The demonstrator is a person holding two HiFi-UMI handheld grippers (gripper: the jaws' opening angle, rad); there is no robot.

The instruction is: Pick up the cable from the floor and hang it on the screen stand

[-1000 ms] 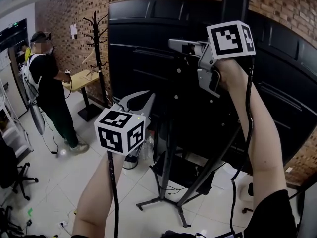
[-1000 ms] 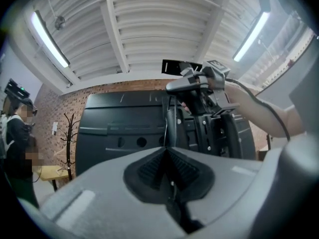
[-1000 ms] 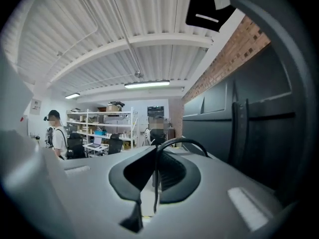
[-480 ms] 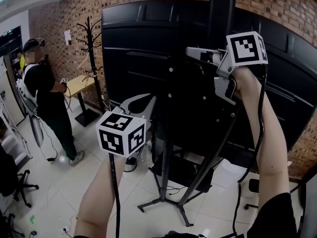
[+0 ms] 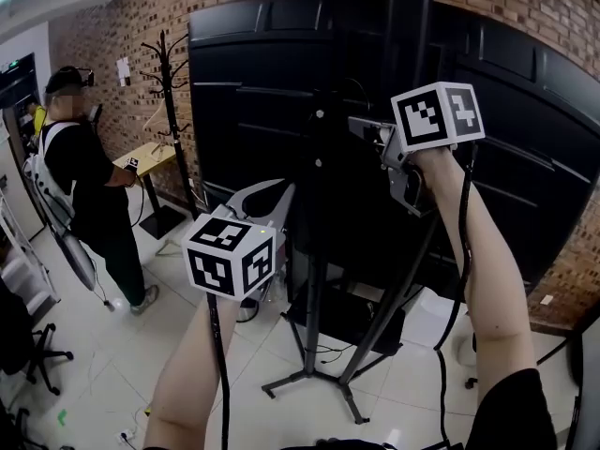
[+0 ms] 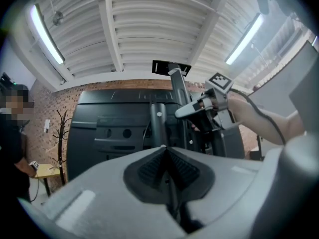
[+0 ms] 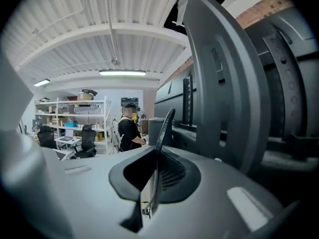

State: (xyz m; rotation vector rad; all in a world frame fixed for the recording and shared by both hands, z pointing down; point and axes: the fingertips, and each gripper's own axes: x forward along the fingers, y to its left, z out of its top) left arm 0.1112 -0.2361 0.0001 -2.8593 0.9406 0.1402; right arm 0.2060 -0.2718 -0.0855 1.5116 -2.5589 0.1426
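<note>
Pinching the cable (image 7: 164, 126) tight in the right gripper (image 5: 358, 126), up beside the stand (image 5: 316, 284) behind the screen (image 5: 248, 82). Holding the left gripper (image 5: 264, 193) lower, jaws pressed together, empty. Risking a drop to the floor (image 5: 112, 364) if letting go before the cable catches.

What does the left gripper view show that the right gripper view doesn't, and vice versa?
Only the left gripper view: the right gripper, the forearm behind it, and a coat rack. Only the right gripper view: a black cable pinched in its shut jaws, shelves, office chairs. Both: the screen's black back and a person in black.
</note>
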